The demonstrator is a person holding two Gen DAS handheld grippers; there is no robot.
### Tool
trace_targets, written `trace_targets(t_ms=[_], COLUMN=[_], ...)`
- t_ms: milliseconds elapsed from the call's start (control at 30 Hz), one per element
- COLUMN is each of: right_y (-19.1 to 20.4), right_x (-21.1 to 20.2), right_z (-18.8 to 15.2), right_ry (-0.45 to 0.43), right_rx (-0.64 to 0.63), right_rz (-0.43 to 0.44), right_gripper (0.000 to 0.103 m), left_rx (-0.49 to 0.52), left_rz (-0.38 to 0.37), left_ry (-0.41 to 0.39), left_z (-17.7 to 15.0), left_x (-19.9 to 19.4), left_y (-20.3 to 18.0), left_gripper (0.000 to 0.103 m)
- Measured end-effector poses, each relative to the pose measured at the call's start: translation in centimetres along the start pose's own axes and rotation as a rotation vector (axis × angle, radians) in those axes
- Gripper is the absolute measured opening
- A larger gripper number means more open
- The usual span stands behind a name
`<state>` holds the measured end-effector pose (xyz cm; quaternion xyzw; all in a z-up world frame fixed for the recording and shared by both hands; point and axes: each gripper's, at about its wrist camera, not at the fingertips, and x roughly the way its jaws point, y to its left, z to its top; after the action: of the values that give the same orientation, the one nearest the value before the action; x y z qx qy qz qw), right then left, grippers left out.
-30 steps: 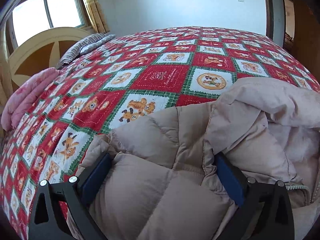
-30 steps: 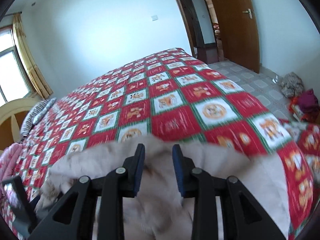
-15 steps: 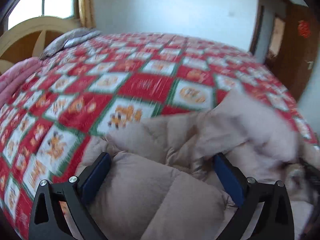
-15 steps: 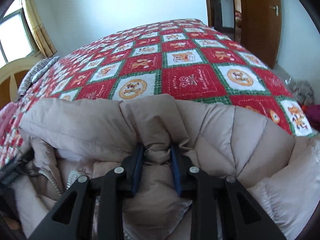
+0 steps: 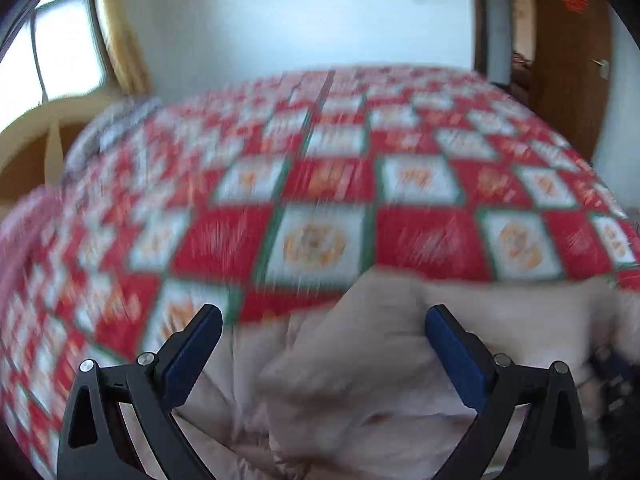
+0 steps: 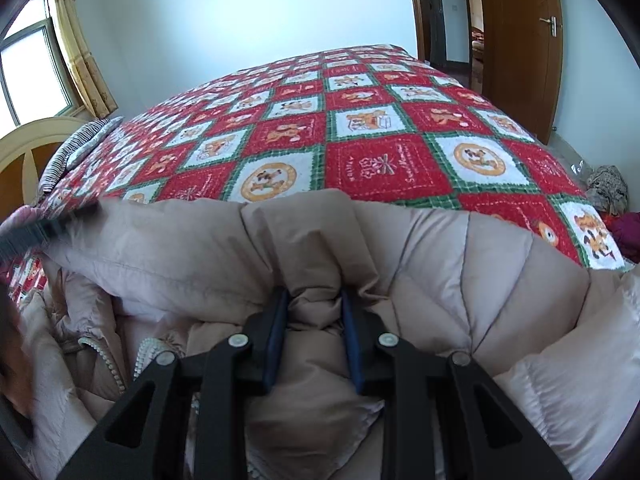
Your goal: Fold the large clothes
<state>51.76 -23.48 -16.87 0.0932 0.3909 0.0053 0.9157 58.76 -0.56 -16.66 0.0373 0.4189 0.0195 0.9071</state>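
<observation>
A beige quilted down jacket (image 6: 460,264) lies bunched at the near edge of a bed. My right gripper (image 6: 314,300) is shut on a pinched fold of the jacket, the fabric bulging between its blue pads. In the blurred left wrist view the same jacket (image 5: 368,380) fills the bottom. My left gripper (image 5: 322,322) stands open and wide above it, its pads clear of the fabric. A dark blurred shape, likely the left gripper (image 6: 36,232), shows at the left edge of the right wrist view.
The bed carries a red, white and green patchwork quilt (image 6: 380,128). A cream headboard (image 6: 36,140) and a striped pillow (image 6: 76,148) are at the left. A wooden door (image 6: 520,40) stands at the right, with clothes on the floor (image 6: 608,188) beside the bed.
My left gripper has lifted off the jacket and swung right, its view now blurred. My right gripper dropped onto the jacket and closed on a fold, then held still.
</observation>
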Motion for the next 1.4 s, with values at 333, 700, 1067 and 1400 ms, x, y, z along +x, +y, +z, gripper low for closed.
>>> trace_targets(t_ms=[333,700,1067,1400], right_y=[2.1,6.2,5.5,1.8], right_x=[-0.4,0.4,1.1,-7.0], right_z=[0.2,2.2,0.2,2.6], right_ry=[-0.007,0.063,0.11,-0.128], right_rx=[-0.095,-0.196,-0.298,-0.007], right_rz=[-0.12,-0.043,-0.105,0.08], right_gripper=[0.034,0.039,0.041,0.046], left_rx=[-0.026,-0.01,-0.015,-0.017], left_rz=[0.019,0.05,0.041,0.042], left_ry=[0.027,0.008,0.011,0.008], left_z=[-2.2,-2.3,-2.2,-2.2], left_x=[1.8,1.8,1.8,1.7], left_y=[-0.1,-0.1,-0.1,-0.1], left_gripper=[0.102,0.102,0.102,0.102])
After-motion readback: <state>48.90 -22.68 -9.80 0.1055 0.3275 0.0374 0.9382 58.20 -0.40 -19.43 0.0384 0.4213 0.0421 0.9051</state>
